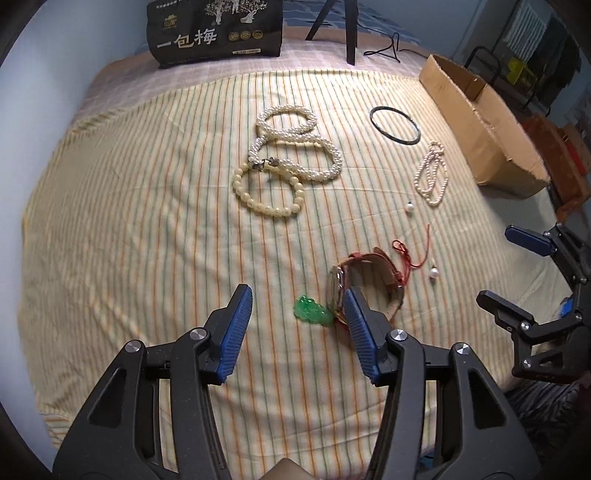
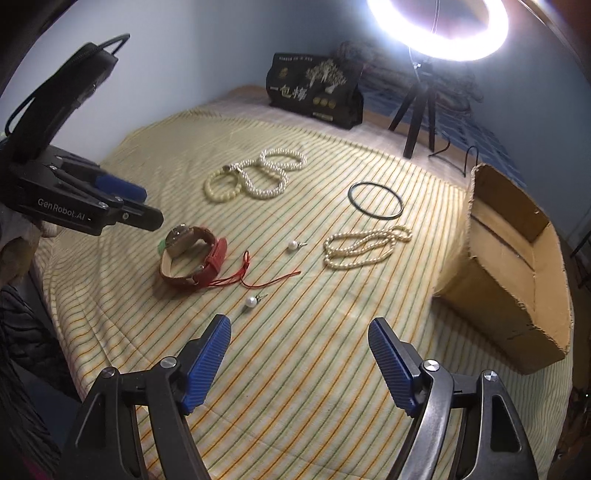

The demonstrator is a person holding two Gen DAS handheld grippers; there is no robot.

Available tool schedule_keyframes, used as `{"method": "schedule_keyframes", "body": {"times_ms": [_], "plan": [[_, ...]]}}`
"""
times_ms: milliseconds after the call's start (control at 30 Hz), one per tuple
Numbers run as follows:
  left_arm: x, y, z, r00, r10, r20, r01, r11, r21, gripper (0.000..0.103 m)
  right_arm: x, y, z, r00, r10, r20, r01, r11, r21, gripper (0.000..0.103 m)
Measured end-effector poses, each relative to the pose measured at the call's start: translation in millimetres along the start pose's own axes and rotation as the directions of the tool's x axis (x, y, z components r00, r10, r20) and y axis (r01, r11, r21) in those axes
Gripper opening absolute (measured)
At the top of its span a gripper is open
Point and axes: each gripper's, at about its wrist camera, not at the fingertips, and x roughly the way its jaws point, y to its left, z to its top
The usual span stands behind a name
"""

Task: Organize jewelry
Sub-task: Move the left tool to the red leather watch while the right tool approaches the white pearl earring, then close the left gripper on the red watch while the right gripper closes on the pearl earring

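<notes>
My left gripper [image 1: 295, 293] is open just above the striped cloth, and a green pendant [image 1: 310, 312] lies between its fingertips, untouched. A red-strapped watch [image 1: 369, 284] [image 2: 192, 258] sits against the right finger. My right gripper [image 2: 299, 323] is open and empty, with a pearl earring [image 2: 251, 301] just ahead of it. Further off lie a red cord [image 2: 266, 284], a second earring [image 2: 292, 245], a thin pearl strand [image 2: 365, 243], a black ring [image 2: 351, 195], a thick pearl necklace [image 1: 295, 147] and a cream bead bracelet [image 1: 273, 212].
An open cardboard box [image 2: 509, 258] stands at the cloth's right edge. A black snack bag [image 1: 214, 33] and a ring-light tripod [image 2: 417, 110] with its cable stand at the back. A blue wall runs along the left.
</notes>
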Motion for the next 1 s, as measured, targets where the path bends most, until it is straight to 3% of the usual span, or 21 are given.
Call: {"method": "schedule_keyframes", "body": {"times_ms": [167,433,533,667,1000], "plan": [[7,-5,2,0.999,0.036,-0.020,-0.036,0.999,0.025,0.053,12,-4,2,0.998,0.041,-0.044,-0.039,0.998,0.043,0.069],[15,-17,3,0.999,-0.021,-0.033,0.023,0.999,0.042,0.053,20,6,5,0.994,0.094,-0.062,-0.093,0.996,0.011,0.051],[23,-18,4,0.998,-0.039,-0.055,0.041,0.999,0.031,0.034,24,5,6,0.991,0.114,-0.073,-0.113,0.993,0.021,0.041],[31,-16,8,0.996,-0.048,-0.074,0.049,0.999,0.011,0.025,28,3,6,0.986,0.149,-0.080,-0.146,0.988,0.042,0.036],[42,-14,10,0.989,-0.093,-0.117,0.090,0.996,-0.025,0.024,38,9,11,0.976,0.195,-0.093,-0.192,0.980,0.040,0.031]]}}
